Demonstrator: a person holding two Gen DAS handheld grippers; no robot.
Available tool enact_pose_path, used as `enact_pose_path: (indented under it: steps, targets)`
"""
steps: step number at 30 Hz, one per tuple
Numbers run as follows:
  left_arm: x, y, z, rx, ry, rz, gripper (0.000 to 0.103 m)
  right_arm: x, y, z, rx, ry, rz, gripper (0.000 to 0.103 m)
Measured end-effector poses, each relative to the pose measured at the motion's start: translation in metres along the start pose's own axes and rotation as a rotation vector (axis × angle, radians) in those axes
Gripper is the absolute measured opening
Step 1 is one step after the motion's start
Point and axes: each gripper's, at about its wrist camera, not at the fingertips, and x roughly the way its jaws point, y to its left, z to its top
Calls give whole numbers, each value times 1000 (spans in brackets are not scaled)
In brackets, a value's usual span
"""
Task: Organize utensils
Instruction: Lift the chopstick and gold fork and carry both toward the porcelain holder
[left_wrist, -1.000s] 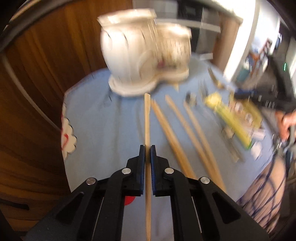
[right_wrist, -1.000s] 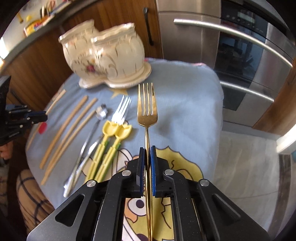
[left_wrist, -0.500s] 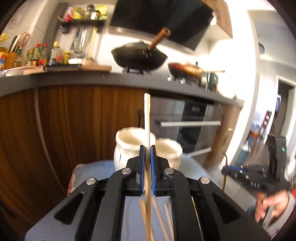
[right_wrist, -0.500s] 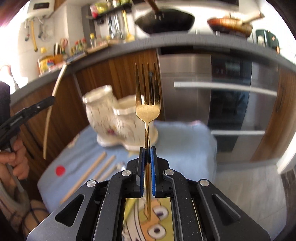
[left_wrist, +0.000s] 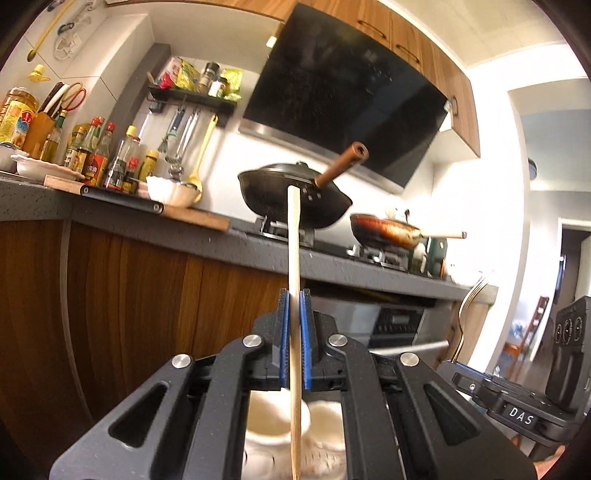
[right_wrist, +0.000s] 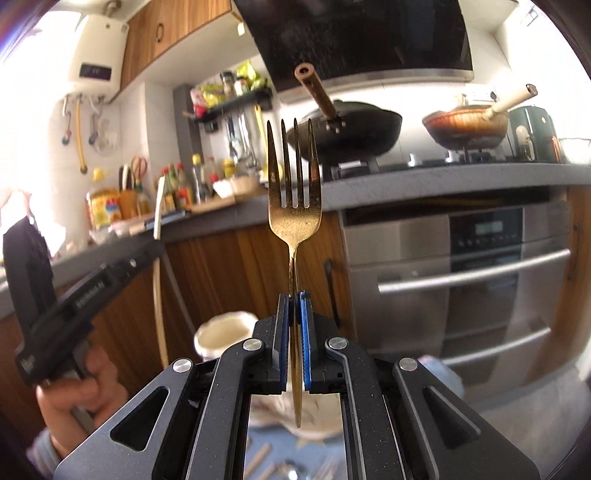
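Between the left gripper's (left_wrist: 294, 306) clenched jaws stands a wooden chopstick (left_wrist: 293, 243), while the right gripper (right_wrist: 294, 308) clamps a gold fork (right_wrist: 293, 206) upright.

"DAS" in white capitals on the black body of the right gripper (left_wrist: 517, 413), seen at lower right of the left wrist view. Pale lettering runs along the side of the left gripper (right_wrist: 88, 291) in the right wrist view, blurred, can't read it. Small logo at the butt end of that same body, also unreadable. Oil bottle (left_wrist: 13, 114) on the counter has a yellow printed label, text too small to make out. Oven (right_wrist: 491, 229) display shows faint marks, not legible. Water heater (right_wrist: 96, 72) panel is dark, no digits readable.
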Motion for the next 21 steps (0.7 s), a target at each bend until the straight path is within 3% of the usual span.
enact_pose_path:
  steps: [7, 11, 21]
  targets:
    - [24, 1, -1, 39, -83, 38, 6, 31, 4, 15, -1, -29, 15, 7]
    - [36, 4, -17, 49, -91, 80, 6, 44, 14, 11, -66, -22, -28, 7]
    - [47, 5, -55, 108, 78, 124, 6, 70, 9, -20, -88, 115, -55, 7]
